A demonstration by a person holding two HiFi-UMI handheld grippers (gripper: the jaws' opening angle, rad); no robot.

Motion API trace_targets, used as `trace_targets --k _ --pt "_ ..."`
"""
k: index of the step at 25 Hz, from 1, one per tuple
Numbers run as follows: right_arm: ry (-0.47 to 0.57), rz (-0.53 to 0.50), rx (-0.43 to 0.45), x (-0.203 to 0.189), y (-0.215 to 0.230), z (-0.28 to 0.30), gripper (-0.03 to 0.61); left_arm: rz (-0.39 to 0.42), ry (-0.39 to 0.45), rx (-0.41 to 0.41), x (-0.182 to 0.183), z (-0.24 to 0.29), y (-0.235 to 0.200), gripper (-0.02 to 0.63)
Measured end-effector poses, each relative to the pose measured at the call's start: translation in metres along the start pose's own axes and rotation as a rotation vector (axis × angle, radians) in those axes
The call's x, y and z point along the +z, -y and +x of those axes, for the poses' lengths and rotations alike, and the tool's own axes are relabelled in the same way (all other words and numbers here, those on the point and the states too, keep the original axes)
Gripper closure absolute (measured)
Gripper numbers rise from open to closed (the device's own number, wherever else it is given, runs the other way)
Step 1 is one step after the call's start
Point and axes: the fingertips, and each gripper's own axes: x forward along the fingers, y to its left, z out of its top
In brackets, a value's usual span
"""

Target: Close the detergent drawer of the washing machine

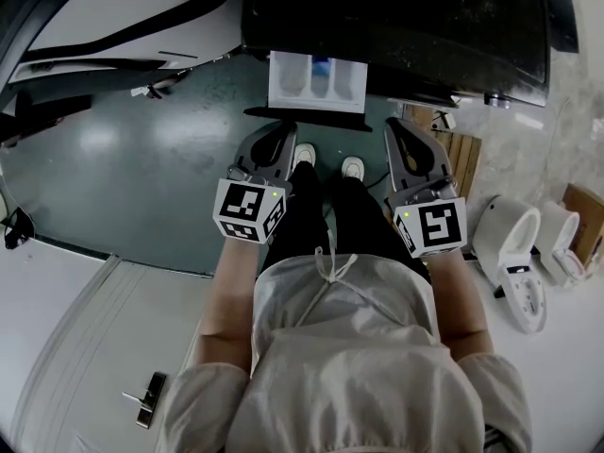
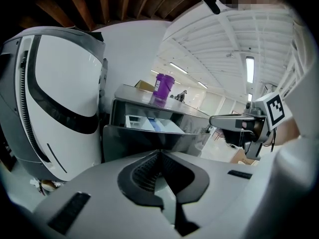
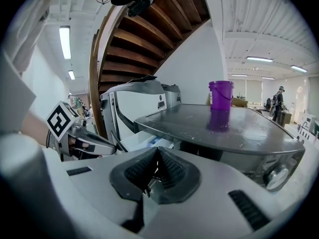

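Observation:
The washing machine [image 1: 396,17] stands ahead of me with its dark top showing. Its detergent drawer [image 1: 316,81] is pulled out toward me, white inside with a blue compartment. In the left gripper view the drawer [image 2: 149,124] sits just beyond the jaws. My left gripper [image 1: 286,132] is shut and empty, a little short of the drawer's front, below its left part. My right gripper [image 1: 394,125] is shut and empty, to the right of the drawer front. From the right gripper view [image 3: 157,152] the drawer [image 3: 148,142] shows low at the left under the machine top.
A purple cup [image 3: 221,94] stands on the machine top. A white rounded appliance [image 2: 50,98] is on the left. White fixtures [image 1: 514,253] and a wooden pallet [image 1: 462,154] lie at the right. A wooden staircase [image 3: 144,29] rises overhead. My feet [image 1: 326,163] stand below the drawer.

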Motion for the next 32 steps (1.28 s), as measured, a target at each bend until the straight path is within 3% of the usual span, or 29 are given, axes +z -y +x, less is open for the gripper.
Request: trace_targets --k 17,32 --pt "0.0 -0.019 -0.028 0.014 0.028 0.022 0.574 0.026 -0.01 0.011 0.038 0.047 -0.024 0.597" --pt "-0.041 0.03 -0.047 0.024 0.028 0.035 0.574 -0.07 0.021 0.016 0.055 0.065 -0.037 0.597"
